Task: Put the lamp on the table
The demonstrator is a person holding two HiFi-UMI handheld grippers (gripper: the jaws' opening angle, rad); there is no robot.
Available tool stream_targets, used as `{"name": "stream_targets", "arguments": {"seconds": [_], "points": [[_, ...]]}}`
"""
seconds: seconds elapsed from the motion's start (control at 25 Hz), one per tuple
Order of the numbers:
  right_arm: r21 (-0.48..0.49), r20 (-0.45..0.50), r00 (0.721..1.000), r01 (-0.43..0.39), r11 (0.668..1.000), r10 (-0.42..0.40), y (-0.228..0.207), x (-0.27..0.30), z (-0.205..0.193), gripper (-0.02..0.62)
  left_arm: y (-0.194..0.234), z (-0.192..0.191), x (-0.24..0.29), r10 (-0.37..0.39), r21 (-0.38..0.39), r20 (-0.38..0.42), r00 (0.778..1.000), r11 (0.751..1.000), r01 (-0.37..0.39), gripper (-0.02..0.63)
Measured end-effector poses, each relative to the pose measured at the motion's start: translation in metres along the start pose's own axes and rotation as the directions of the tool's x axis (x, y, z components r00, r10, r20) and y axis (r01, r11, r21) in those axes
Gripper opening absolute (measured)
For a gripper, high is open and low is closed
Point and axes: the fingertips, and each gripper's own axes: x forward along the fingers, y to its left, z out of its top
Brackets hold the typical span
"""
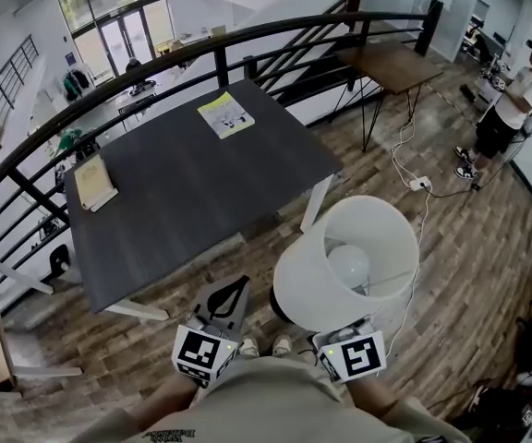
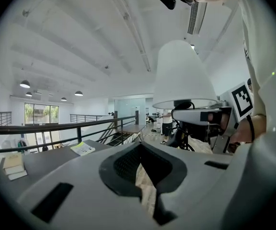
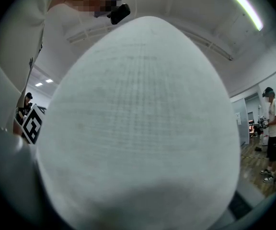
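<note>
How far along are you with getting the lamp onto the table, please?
Done: the lamp looks lifted, apparently gripped by the right gripper. In hand: it hangs over the floor, beside the table, not above it. Left: carry it over the dark top and set it down. The left gripper is shut and empty.

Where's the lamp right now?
Head view, lower right: the lamp is held in the right gripper, above the wood floor off the near right corner of the dark table.
</note>
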Motion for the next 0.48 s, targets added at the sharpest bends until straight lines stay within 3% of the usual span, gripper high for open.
{"name": "stream_targets", "arguments": {"seconds": [0.48], "points": [[-0.019,0.005,1.000,0.030,0.999,-0.030,-0.0014,0.0027,-0.0009,0.100,-0.0058,0.0022,0.0083,-0.042,0.016,-0.009,0.999,0.999,0.042,0.005]]}}
